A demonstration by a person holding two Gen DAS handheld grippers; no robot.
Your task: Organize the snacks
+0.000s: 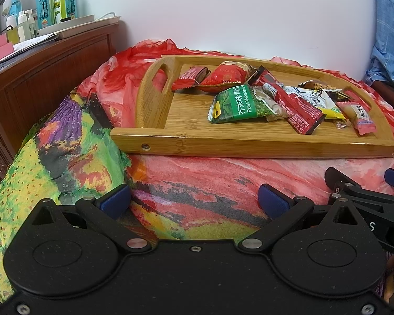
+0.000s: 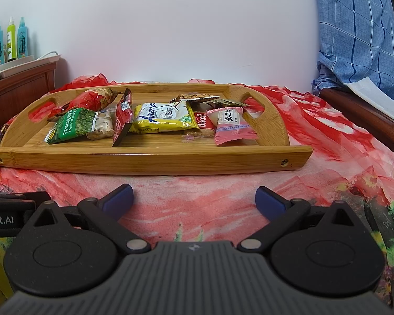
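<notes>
Nearest to us in the left wrist view, our left claw (image 1: 194, 198) hangs with its blue-padded fingers wide apart and nothing between them, low over the red floral cloth (image 1: 202, 181) that covers the bed; the right claw's black linkage shows at the right edge. Beyond sits the shallow bamboo tray with cut-out handles (image 1: 249, 144), and every snack we can see lies inside it: a green wasabi-pea packet (image 1: 236, 105), a long dark-red wrapper (image 1: 296, 107) and a pink candy packet (image 1: 359, 116), heaped toward the right. From the right wrist view, our right claw (image 2: 194, 200) is likewise spread and empty, short of the tray's near rim. Inside, a yellow-and-white biscuit packet (image 2: 162, 118) lies between the dark-red wrapper and the pink packet. We judge this fits either loose snacks awaiting sorting or a tray already filled; the frames do not settle which.
</notes>
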